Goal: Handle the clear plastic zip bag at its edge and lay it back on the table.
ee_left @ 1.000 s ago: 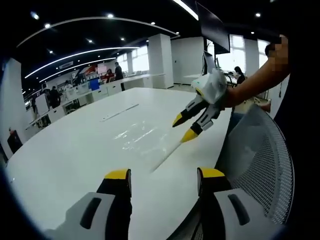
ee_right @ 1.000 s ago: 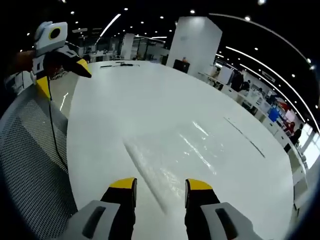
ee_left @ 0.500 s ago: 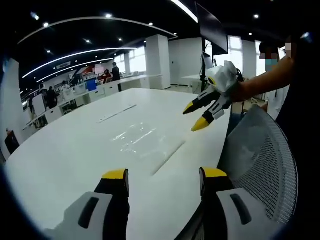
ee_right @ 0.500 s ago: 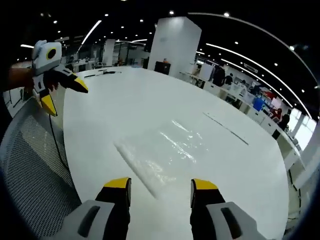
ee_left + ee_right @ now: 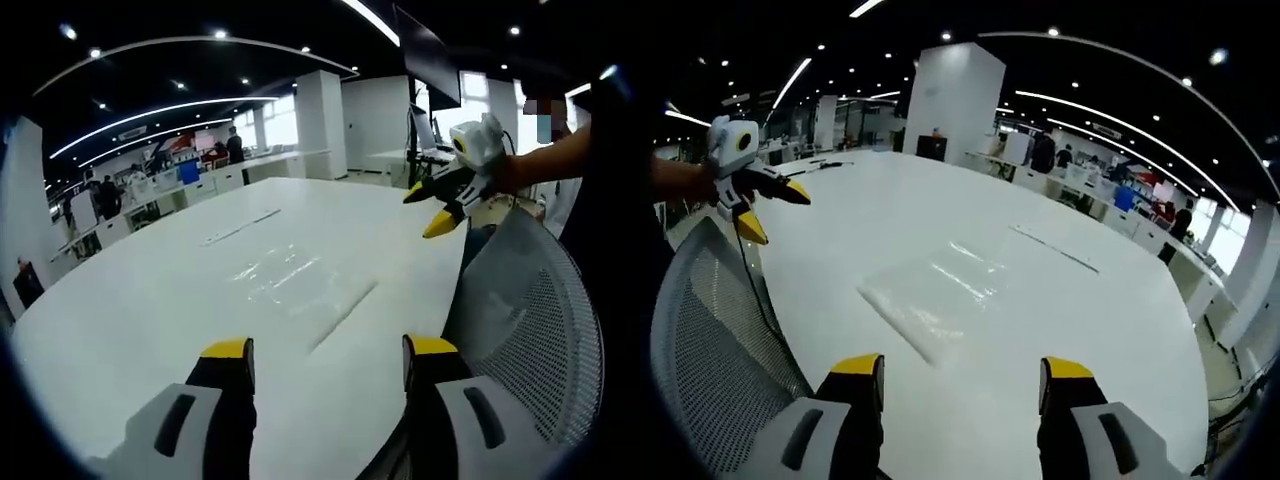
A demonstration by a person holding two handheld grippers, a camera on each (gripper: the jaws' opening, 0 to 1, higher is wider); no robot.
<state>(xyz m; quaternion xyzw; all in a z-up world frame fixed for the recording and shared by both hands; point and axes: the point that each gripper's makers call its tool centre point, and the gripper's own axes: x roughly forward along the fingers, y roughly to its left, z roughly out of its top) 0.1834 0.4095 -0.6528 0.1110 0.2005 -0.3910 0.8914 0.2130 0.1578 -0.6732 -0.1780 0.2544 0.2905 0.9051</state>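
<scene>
Both hand-held grippers have drawn back from the clear zip bag (image 5: 930, 292). The right hand-held gripper (image 5: 440, 205), earlier low over the bag's near edge, now hangs above the desk (image 5: 140, 310) edge, beside the mesh chair (image 5: 535, 330).

Clear plastic zip bag (image 5: 298, 288) lies flat on a white table (image 5: 130, 320), fully at rest, nothing touching it. Transparent film, approx. rectangular, faint wrinkles catching ceiling-light glare; table shows through. One long edge, thicker & whiter, reads as the zip strip, facing the table's near rim. In right gripper view the bag (image 5: 932, 296) sits mid-table w/ the same pale strip along its lower-left side, glossy streaks across the top.
</scene>
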